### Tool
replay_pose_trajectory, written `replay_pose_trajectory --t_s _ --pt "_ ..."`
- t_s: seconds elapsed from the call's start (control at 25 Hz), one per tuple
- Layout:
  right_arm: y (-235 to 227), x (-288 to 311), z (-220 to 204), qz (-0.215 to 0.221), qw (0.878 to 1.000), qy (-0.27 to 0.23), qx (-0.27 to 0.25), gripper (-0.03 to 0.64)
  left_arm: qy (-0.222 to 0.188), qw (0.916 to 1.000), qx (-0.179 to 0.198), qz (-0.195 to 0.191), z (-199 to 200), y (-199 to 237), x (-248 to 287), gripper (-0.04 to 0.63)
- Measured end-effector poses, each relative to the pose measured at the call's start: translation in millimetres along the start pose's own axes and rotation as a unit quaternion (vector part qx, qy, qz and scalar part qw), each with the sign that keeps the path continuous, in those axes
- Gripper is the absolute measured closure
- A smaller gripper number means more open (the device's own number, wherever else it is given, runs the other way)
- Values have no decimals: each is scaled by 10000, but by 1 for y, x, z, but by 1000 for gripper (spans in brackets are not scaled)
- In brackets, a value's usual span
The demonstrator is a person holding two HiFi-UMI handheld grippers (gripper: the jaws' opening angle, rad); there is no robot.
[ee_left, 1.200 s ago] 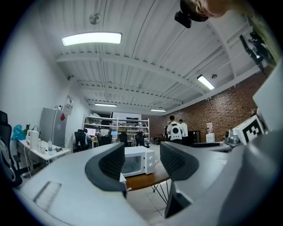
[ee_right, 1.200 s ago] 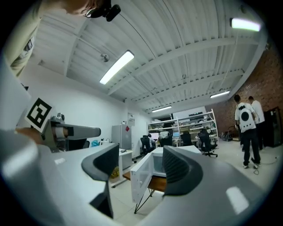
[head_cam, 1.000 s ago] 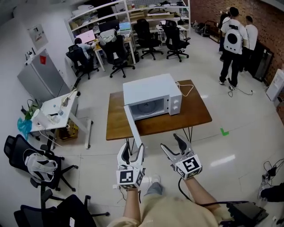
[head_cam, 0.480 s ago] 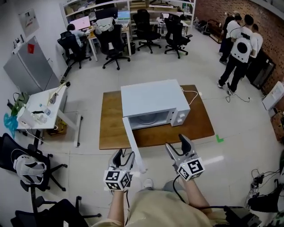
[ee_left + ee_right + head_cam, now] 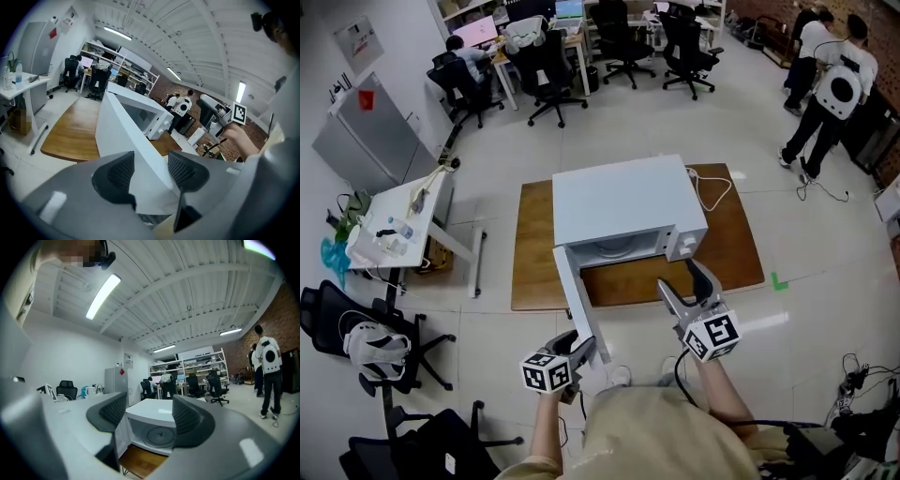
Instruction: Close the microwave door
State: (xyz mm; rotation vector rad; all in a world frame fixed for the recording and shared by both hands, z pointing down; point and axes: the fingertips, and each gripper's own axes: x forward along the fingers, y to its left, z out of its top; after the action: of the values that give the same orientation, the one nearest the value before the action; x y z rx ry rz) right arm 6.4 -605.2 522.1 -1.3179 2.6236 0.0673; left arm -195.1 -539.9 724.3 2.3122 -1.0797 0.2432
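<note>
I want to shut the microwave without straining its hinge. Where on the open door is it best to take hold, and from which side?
Probably the door's free end, farthest from the hinge at the microwave's left front corner. The door stands open, edge toward the person, so come from the near side. The left gripper is there, its closing jaws astride that edge.
</note>
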Motion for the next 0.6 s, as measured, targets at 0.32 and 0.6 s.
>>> replay_pose_trajectory --t_s 0.32,0.6 --pt "-68 -13 -8 -583 9982 97 -51 322 -657 9968 -441 -123 26 -12 75 386" --pt "-124 -59 -4 -1235 9923 86 -89 322 -1055 9922 -596 290 70 -2 195 460"
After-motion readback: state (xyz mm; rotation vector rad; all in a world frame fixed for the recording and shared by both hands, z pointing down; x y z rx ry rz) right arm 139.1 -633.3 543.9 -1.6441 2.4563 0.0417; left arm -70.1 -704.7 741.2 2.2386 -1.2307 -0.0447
